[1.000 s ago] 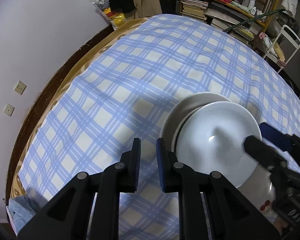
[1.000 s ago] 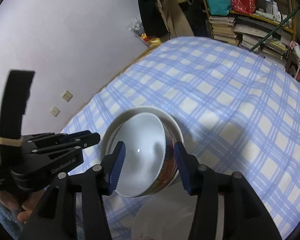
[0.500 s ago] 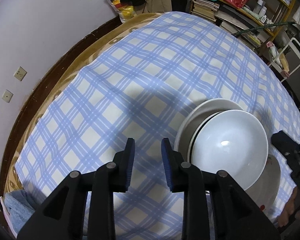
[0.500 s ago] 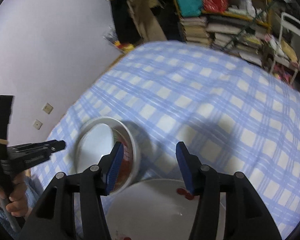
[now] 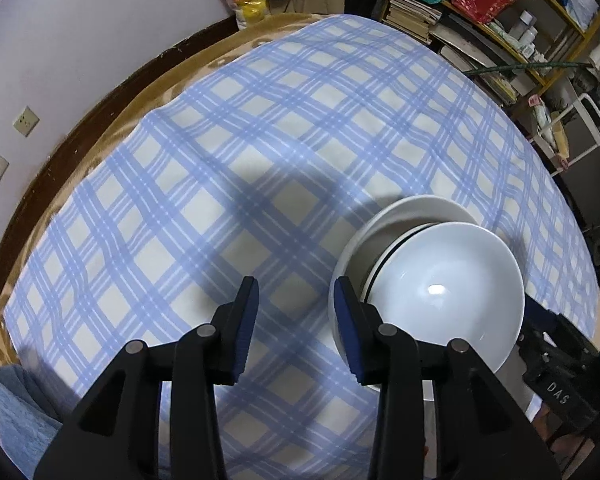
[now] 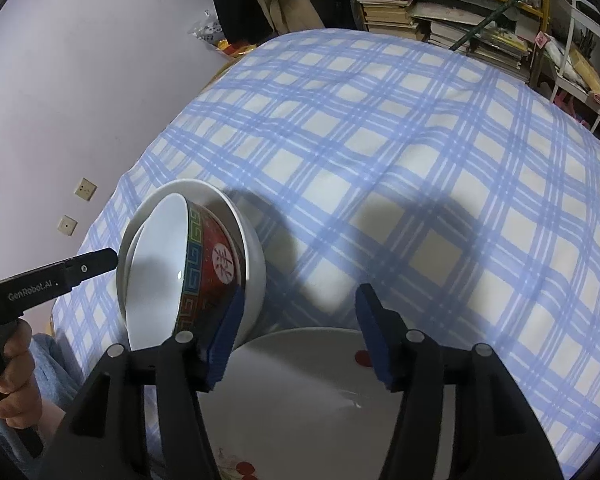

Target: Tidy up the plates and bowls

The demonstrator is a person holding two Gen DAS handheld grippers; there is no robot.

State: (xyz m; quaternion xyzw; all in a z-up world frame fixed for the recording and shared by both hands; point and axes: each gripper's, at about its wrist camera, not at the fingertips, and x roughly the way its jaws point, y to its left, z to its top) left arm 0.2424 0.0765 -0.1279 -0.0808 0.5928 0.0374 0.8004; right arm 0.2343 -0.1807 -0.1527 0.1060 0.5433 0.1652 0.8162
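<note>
Red bowl (image 6: pixel 212 268) nested in white bowl (image 6: pixel 252 264) on the checked cloth (image 6: pixel 400 160); plate (image 6: pixel 312 392) just beside.

Left hand-held gripper (image 5: pixel 296 320): jaws opening, only cloth seen between them, right pad close beside the white bowl's rim (contact not resolved). Right hand-held gripper (image 6: pixel 300 332): jaws opening, nothing held, plate's far edge seen between them, left pad next to the red bowl's wall. Ware is judged glazed ceramic: stiff, smooth, slippery, chip-prone, moderately heavy when stacked. A grip across the rim is judged best, one pad inside and one outside. The bedding is soft, so tilting is to be expected when ware is set down.
</note>
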